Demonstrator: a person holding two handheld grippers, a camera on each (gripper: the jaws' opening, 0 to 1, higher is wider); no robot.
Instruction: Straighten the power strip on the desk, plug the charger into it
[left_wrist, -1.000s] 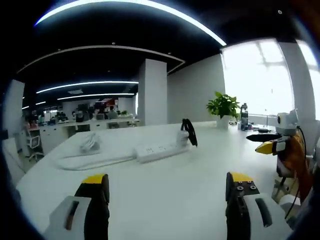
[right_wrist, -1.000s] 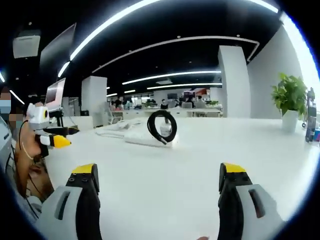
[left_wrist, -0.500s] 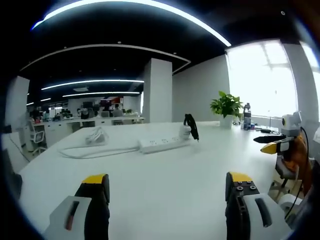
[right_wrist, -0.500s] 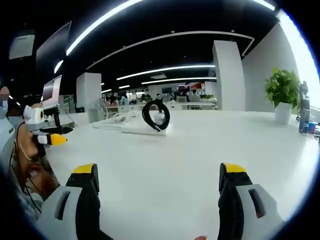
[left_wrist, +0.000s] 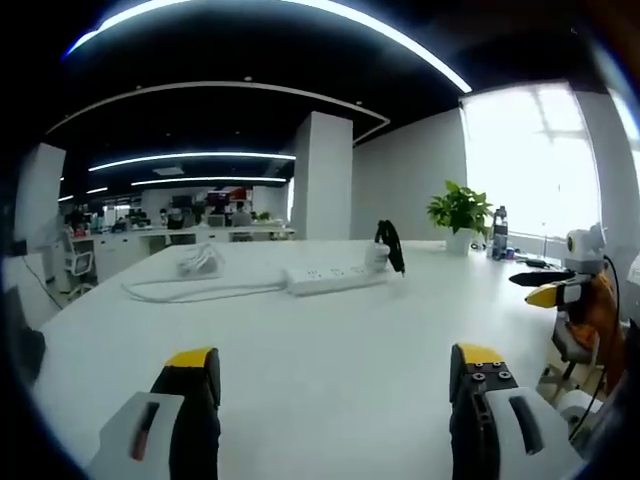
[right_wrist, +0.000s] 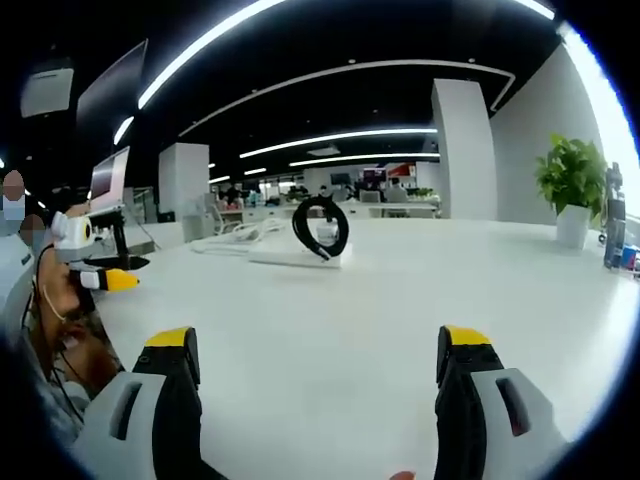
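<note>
Open office, broad white counter (left_wrist: 330, 380). Long white power strip (left_wrist: 335, 278) lies at frame centre, long axis across the left gripper view; white charger with black coiled cable (right_wrist: 322, 232) at its end. Left claw (left_wrist: 335, 375) and right claw (right_wrist: 318, 365) wide, empty, well short; neither clearly nearer.

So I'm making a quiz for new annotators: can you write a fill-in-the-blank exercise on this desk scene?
1. The power strip lying on the desk is ____ in colour.
2. The coiled cable resting at the strip's end is ____.
3. Near the window stands a potted ____ with green leaves.
4. Both the left claw and the right claw stand ____, holding nothing.

Missing words: white; black; plant; open
</note>
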